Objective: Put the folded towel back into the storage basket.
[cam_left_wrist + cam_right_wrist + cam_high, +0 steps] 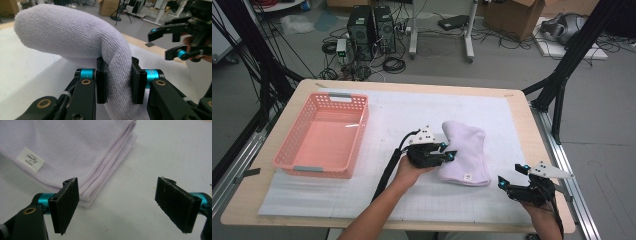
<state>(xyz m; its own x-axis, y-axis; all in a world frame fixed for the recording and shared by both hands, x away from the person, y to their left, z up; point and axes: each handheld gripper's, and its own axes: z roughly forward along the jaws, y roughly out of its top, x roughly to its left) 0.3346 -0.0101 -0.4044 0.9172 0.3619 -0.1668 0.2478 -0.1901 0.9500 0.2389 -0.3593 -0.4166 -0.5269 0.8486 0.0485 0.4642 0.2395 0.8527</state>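
Left tongs (117,83) clenched on a raised fold of lilac towel (465,150); right tongs (125,205) released, just beside its corner on the bench (512,100).

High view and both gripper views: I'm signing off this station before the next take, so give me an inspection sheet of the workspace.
Surface: wooden table under a white gridded mat.
Job's things: folded lilac towel, one edge bunched up; white label near its corner.
Clutter: empty pink plastic basket on the mat's left.
Grippers: left gripper pinches a fold of the towel; right gripper open, apart from the towel.
Cables: black cable trails from the left gripper.
Surroundings: computer towers, cardboard box, loose floor cables.
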